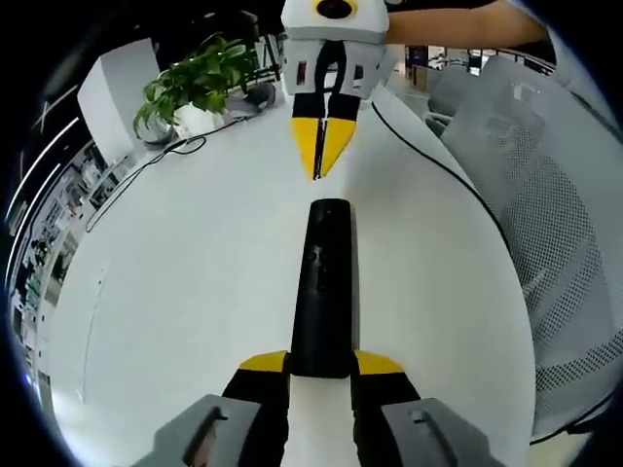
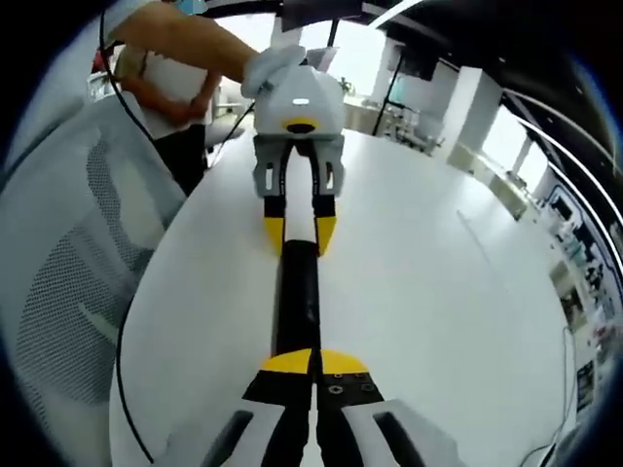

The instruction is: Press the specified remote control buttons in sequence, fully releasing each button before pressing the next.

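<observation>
A black remote control (image 1: 324,282) lies lengthwise on the white table (image 1: 175,292). My left gripper (image 1: 321,362) is shut on its near end, one yellow tip on each side. Beyond the remote's far end, my right gripper (image 1: 319,156) points down with its yellow tips pressed together, a small gap showing between them and the remote. In the right gripper view the remote (image 2: 297,302) runs away from my shut right gripper (image 2: 313,362), whose tips overlap its near end. At the remote's other end, the left gripper (image 2: 300,233) clamps it.
A potted plant (image 1: 195,83) and a thin cable (image 1: 146,165) sit at the table's far left. Another black cable (image 1: 428,156) follows the right edge. A grey mesh chair (image 1: 555,224) stands beside the table. A person's arm (image 2: 175,44) reaches in over the left gripper.
</observation>
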`<act>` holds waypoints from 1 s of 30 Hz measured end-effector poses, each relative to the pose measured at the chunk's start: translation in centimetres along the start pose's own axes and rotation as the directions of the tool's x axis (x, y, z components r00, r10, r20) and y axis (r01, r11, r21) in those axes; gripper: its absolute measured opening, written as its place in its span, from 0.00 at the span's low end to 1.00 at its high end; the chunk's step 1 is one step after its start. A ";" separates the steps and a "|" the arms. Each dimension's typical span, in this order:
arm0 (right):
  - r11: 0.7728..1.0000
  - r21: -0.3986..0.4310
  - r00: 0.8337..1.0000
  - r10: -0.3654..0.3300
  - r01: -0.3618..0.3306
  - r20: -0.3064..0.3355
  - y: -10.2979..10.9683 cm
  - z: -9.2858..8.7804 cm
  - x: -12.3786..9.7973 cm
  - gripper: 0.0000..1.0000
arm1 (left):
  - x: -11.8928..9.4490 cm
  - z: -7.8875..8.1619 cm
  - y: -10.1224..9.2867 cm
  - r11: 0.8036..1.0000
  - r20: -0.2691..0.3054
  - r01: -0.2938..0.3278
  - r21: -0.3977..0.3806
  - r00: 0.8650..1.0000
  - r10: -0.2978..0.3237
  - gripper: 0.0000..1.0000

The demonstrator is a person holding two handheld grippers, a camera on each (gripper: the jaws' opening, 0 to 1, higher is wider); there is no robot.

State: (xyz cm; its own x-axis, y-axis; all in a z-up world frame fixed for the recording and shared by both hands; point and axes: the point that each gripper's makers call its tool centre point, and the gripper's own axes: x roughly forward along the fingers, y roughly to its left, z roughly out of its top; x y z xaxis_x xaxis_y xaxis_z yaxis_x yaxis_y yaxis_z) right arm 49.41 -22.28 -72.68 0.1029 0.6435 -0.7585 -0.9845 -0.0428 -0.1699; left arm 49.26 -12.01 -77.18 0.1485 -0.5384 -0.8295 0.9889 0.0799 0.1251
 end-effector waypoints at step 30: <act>0.992 0.079 0.968 0.118 -0.102 -0.221 0.7 -1.8 1.7 0.00 | 0.0 -0.3 0.2 1.000 -0.013 0.005 -0.022 1.000 -0.006 0.23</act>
State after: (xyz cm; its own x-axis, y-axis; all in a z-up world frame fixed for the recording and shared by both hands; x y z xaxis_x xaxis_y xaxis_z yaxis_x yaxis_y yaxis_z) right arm 49.15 -22.58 -75.25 0.0151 0.4493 -0.8932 -0.9980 -0.0480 -0.0410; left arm 49.46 -11.77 -77.35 0.1430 -0.5280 -0.8371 0.9895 0.0958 0.1086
